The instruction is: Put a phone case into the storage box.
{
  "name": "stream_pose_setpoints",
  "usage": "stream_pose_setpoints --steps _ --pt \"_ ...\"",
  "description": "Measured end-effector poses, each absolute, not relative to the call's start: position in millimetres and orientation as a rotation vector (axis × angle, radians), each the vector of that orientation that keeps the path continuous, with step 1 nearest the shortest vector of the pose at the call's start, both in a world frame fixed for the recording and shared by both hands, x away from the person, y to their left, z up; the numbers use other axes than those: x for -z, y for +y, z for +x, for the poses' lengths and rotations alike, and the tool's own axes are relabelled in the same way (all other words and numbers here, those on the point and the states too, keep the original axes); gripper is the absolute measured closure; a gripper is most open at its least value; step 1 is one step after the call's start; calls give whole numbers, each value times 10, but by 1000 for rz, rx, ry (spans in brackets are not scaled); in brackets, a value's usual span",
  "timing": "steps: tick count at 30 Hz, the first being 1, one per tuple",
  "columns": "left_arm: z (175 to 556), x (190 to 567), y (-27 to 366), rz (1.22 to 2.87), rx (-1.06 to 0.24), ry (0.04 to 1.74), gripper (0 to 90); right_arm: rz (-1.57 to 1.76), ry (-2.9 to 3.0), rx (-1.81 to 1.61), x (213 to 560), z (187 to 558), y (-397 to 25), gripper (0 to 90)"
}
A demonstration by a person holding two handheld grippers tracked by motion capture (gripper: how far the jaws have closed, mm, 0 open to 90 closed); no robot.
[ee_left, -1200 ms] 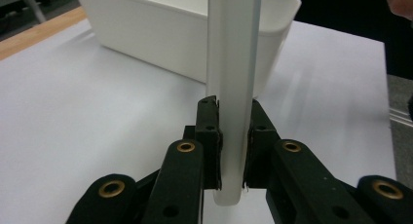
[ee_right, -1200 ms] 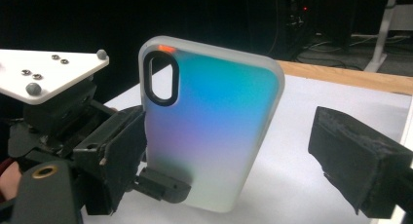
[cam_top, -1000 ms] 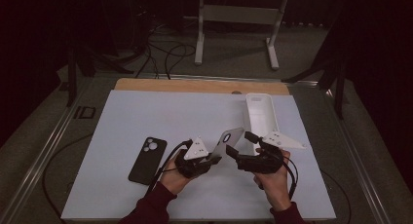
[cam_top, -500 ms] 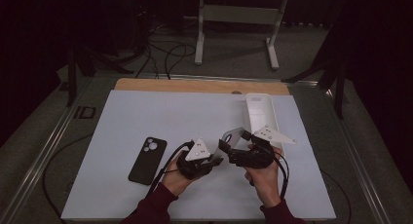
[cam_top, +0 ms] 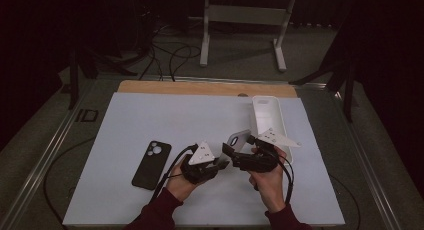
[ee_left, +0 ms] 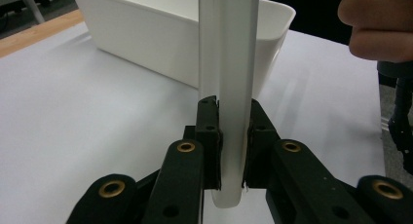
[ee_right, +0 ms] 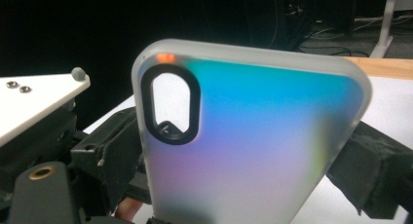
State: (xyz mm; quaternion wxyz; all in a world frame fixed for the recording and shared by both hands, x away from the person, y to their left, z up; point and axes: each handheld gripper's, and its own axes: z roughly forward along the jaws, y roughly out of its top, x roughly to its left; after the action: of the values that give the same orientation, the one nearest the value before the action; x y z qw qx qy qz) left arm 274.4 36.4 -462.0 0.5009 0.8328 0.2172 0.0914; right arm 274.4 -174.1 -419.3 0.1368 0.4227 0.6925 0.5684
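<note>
High view: low centre of the frame, my left gripper (cam_top: pixel 223 163) and right gripper (cam_top: pixel 228 151) meet on the case (cam_top: pixel 239 139), clear of the phone (cam_top: pixel 152 164) at left.

Left gripper view: jaws pinch the case's (ee_left: pixel 229 92) edge, steadying it before the tray (ee_left: pixel 146 36).

Right gripper view: I can't tell this gripper's grip; the case (ee_right: pixel 253 136) faces me.

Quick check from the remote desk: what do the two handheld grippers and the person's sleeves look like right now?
Both grippers, left gripper and right gripper, are black, each topped by a pale three-cornered plate with small dark dots. Brass-coloured rivets dot the left gripper's black linkage. Black cables trail back past the wrists. The sleeves are dark red.
</note>
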Motion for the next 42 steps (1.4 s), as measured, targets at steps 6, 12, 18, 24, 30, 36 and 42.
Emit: stream_pose_setpoints --steps 6,12,18,24,30,36,42 --pt "2750 4624 362 2016 -219 530 811 1244 2021 -1633 4172 2762 -1744 163" --pt "2753 4628 364 2015 -217 530 810 1238 2046 -1611 4154 2774 -1736 167" --pt "2757 4612 386 2009 -228 533 807 1209 2057 -1614 4125 2791 -1718 168" --pt "2774 4601 418 2015 -239 534 762 1184 2057 -1598 4102 2816 -1698 169" --pt "2817 4600 465 2036 -245 555 583 1180 2047 -1589 4081 2846 -1729 169" --pt "2861 4592 531 2055 -280 596 431 1187 2026 -1580 4061 2870 -1762 169" --pt "2886 4533 650 2012 -356 696 159 1194 2005 -1565 4033 2920 -1802 169"
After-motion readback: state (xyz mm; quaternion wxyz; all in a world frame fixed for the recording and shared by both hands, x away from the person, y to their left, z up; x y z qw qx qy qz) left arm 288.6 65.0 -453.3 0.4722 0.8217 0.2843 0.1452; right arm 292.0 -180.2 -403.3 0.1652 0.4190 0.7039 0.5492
